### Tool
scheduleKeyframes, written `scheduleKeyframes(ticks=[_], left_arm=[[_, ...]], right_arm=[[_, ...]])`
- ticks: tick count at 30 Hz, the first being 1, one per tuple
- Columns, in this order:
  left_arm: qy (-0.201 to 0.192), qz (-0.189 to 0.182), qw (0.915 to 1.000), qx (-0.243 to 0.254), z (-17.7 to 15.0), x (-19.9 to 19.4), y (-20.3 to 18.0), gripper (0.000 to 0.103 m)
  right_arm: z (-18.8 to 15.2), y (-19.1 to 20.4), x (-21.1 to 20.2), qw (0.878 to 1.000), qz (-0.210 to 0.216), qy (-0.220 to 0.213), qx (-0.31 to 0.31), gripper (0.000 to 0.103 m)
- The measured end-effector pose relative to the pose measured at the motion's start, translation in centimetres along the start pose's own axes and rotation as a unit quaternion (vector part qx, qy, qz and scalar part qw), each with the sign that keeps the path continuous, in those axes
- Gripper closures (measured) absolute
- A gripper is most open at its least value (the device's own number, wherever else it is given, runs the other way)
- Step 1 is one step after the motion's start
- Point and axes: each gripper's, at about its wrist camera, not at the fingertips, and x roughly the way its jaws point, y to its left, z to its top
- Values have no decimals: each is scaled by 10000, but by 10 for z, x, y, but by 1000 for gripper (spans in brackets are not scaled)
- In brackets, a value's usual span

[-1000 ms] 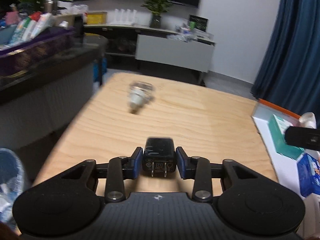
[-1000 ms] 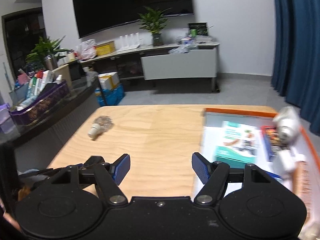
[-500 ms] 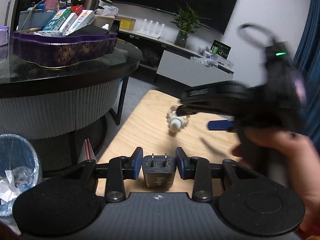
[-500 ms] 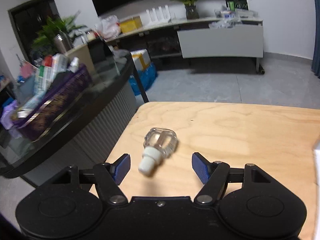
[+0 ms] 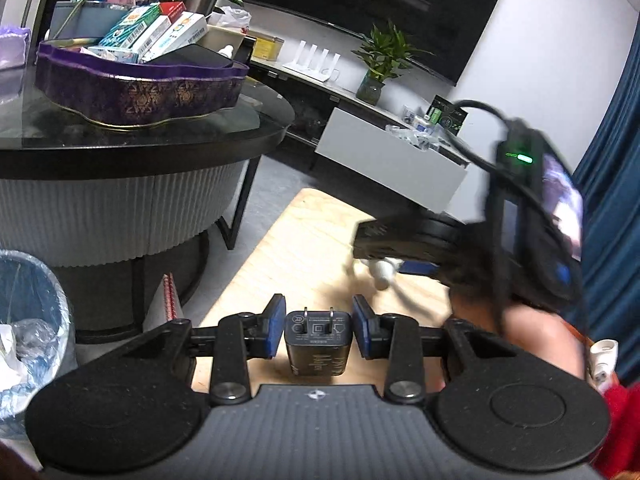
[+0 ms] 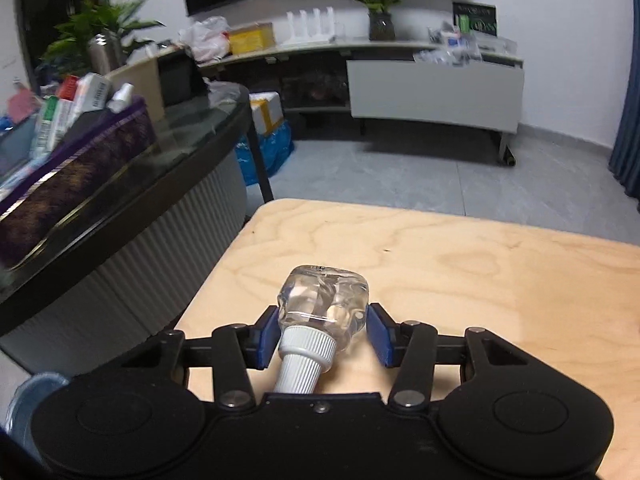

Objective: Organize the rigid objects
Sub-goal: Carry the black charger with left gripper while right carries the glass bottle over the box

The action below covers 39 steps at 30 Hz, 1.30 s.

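My left gripper [image 5: 319,320] is shut on a black plug-in charger [image 5: 318,344], prongs pointing away, held above the near left edge of the light wooden table [image 5: 304,248]. A clear glass bottle [image 6: 324,300] with a white ribbed cap lies on its side on the wooden table [image 6: 480,272], cap toward the camera. My right gripper [image 6: 322,328] has the bottle between its blue pads; its jaws are closing and the pads touch both sides. In the left wrist view the right gripper's body [image 5: 400,240] is blurred, with the white cap [image 5: 382,272] poking out beneath it.
A dark round glass table [image 5: 160,136] stands left of the wooden one and carries a purple tray [image 5: 136,84] of boxes. A lined bin [image 5: 28,320] sits on the floor at left. A person's hand [image 5: 532,336] holds the right gripper.
The right gripper swung left from the tray side to the bottle, and its jaws closed in around it. The left gripper carried the charger leftward and rolled.
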Motion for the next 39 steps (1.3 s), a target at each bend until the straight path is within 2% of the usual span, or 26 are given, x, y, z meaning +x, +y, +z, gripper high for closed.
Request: scheduleKeyframes(ticks=[6, 11, 18, 21, 26, 32, 39], left_arm=[[-8, -182, 9997, 169, -3, -19, -16, 67], [-128, -414, 9983, 383, -5, -48, -41, 67], [-411, -875, 9916, 862, -7, -91, -88, 67], [-386, -1173, 9868, 1048, -14, -104, -115, 67], [-231, -1700, 9759, 1348, -28, -115, -167, 67], [-132, -2143, 9628, 1638, -46, -112, -218, 67], [44, -2180, 9587, 1828, -63, -94, -236, 67]], right_arm=[[-11, -39, -81, 9990, -84, -366, 254, 46], [-32, -67, -165, 9973, -151, -696, 159, 46], [-76, -111, -275, 9907, -527, -1234, 222, 46], [-96, -128, -309, 9863, -772, -1420, 340, 46], [-122, -158, -347, 9795, -1225, -1552, 385, 46], [-140, -195, -381, 9733, -1474, -1613, 710, 46], [-148, -216, -386, 9728, -1431, -1615, 840, 46]])
